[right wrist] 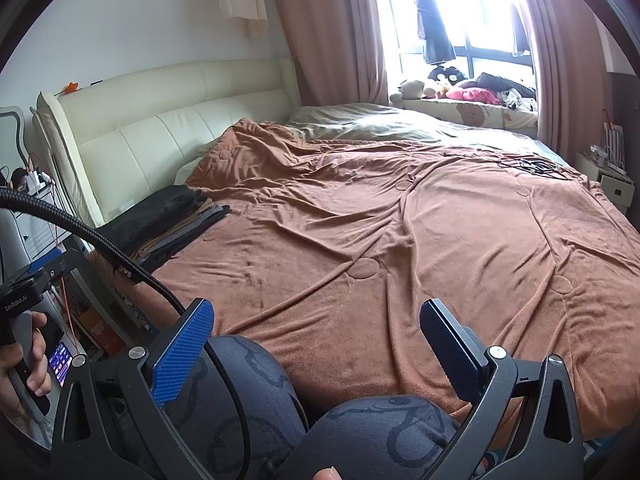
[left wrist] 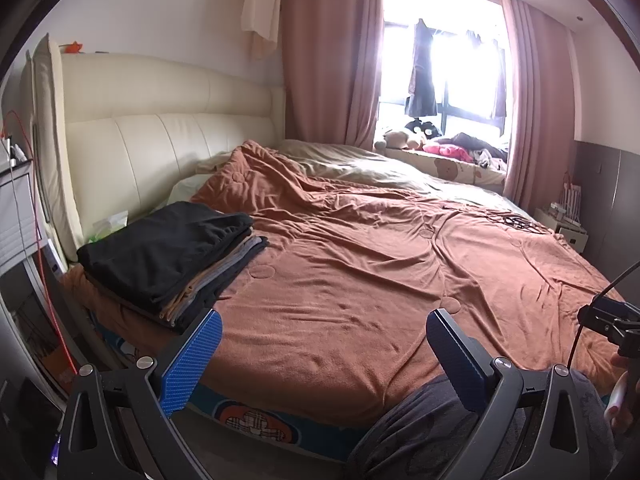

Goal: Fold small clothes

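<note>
A stack of folded clothes, black on top with grey and tan layers below, lies on the near left of the bed by the headboard; it also shows in the right wrist view. My left gripper is open and empty above the brown blanket, just right of the stack. My right gripper is open and empty, held over the person's knees in grey patterned trousers at the bed's near edge. The left handle and hand show at the left of the right wrist view.
A cream padded headboard stands at the left. A bedside unit with red wires is at the far left. Pink curtains frame a bright window; soft toys lie on the sill. Cables lie on the far blanket. A small white cabinet stands at the right.
</note>
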Action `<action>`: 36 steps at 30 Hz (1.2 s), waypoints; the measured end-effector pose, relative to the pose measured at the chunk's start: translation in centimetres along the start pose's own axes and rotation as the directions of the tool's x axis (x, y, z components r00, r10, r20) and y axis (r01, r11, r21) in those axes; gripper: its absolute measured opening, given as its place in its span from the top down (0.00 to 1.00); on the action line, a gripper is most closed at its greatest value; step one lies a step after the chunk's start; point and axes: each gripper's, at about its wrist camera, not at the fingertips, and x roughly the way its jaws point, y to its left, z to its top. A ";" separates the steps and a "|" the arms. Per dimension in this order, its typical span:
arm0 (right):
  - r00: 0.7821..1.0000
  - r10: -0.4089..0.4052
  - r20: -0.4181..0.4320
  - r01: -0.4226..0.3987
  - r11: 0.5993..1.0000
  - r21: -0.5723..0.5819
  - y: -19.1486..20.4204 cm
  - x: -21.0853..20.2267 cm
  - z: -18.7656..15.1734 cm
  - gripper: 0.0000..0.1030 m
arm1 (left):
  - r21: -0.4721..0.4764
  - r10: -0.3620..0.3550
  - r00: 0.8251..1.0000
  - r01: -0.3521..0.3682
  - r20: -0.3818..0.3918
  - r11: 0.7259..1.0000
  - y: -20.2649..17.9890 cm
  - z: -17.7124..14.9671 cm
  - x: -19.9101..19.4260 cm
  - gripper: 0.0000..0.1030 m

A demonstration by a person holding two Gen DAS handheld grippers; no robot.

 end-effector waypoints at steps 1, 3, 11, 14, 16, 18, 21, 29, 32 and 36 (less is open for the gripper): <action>1.000 -0.001 0.000 0.001 1.000 -0.001 0.0 -0.1 0.0 0.00 | 0.000 -0.001 1.000 0.001 0.001 1.000 0.0 0.0 0.0 0.00; 1.000 -0.002 0.005 0.002 1.000 -0.003 0.0 -0.3 -0.1 0.00 | 0.000 -0.003 1.000 0.003 0.002 1.000 0.0 0.0 -0.1 0.00; 1.000 -0.003 0.017 0.003 1.000 0.002 -0.2 -1.1 -0.3 0.00 | 0.009 -0.015 1.000 0.015 0.004 1.000 -0.6 -0.3 -0.9 0.00; 1.000 -0.006 0.026 0.006 1.000 -0.003 -0.1 -1.5 -0.3 0.00 | 0.012 -0.021 1.000 0.021 0.007 1.000 -0.7 -0.4 -1.3 0.00; 0.999 -0.005 0.032 0.005 1.000 -0.003 0.0 -1.9 -0.4 0.00 | 0.016 -0.022 1.000 0.022 0.012 1.000 -0.8 -0.4 -1.6 0.00; 0.999 -0.005 0.033 0.005 1.000 -0.005 0.0 -2.0 -0.5 0.00 | 0.013 -0.025 1.000 0.024 0.015 1.000 -0.8 -0.4 -1.9 0.00; 1.000 -0.003 0.030 0.004 1.000 -0.005 0.0 -2.1 -0.8 0.00 | 0.011 -0.023 0.999 0.023 0.022 1.000 -0.8 -0.4 -2.4 0.00; 0.999 -0.010 0.032 0.010 1.000 -0.013 0.1 -2.4 -0.8 0.00 | 0.023 -0.012 1.000 0.012 0.024 1.000 -1.0 -0.3 -3.2 0.00; 0.999 -0.014 0.031 0.015 1.000 -0.022 0.4 -2.8 -0.6 0.00 | 0.022 -0.010 1.000 0.010 0.021 1.000 -1.0 -0.3 -3.4 0.00; 0.999 -0.026 0.042 0.027 0.999 -0.020 0.4 -3.7 -0.4 0.00 | 0.018 -0.011 1.000 0.011 0.003 1.000 -1.1 -0.2 -3.5 0.00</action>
